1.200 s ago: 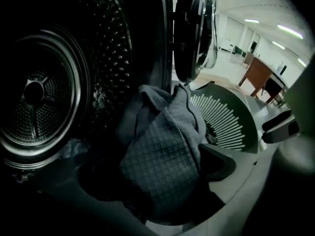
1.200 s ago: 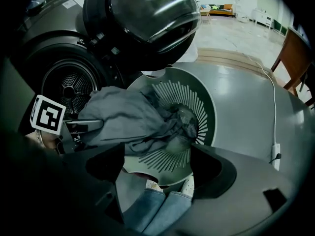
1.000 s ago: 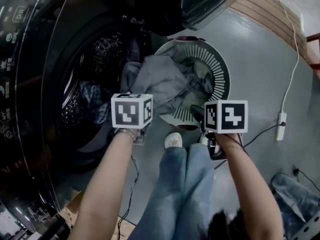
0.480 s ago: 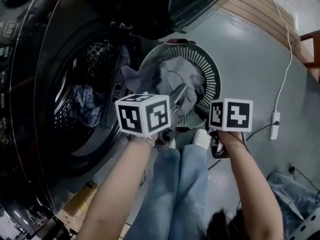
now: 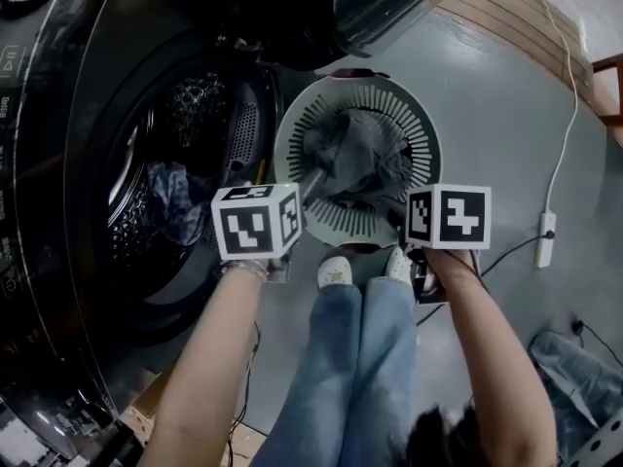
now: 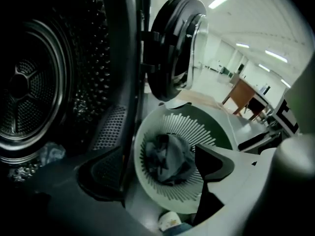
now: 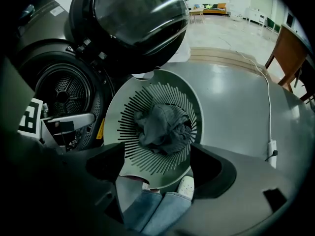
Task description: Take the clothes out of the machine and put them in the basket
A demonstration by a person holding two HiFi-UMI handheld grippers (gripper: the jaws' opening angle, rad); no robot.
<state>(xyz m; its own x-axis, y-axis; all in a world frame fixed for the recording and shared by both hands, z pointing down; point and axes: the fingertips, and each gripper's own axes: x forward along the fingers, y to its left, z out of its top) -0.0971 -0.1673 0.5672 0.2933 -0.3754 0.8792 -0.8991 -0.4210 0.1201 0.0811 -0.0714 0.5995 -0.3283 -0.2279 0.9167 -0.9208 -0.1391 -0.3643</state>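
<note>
Grey clothes (image 5: pixel 355 159) lie in the white basket (image 5: pixel 284 149). Your left gripper (image 6: pixel 157 178) has just been opening, nothing between its jaws; your right gripper (image 7: pixel 157 173) is released, empty.

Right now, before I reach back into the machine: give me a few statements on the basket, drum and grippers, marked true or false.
1. Grey clothes lie in the basket. True.
2. The drum is empty. False: a garment lies in it.
3. The left gripper holds cloth. False: its jaws have just opened, with nothing between them.
4. The right gripper is open and empty. True.
</note>
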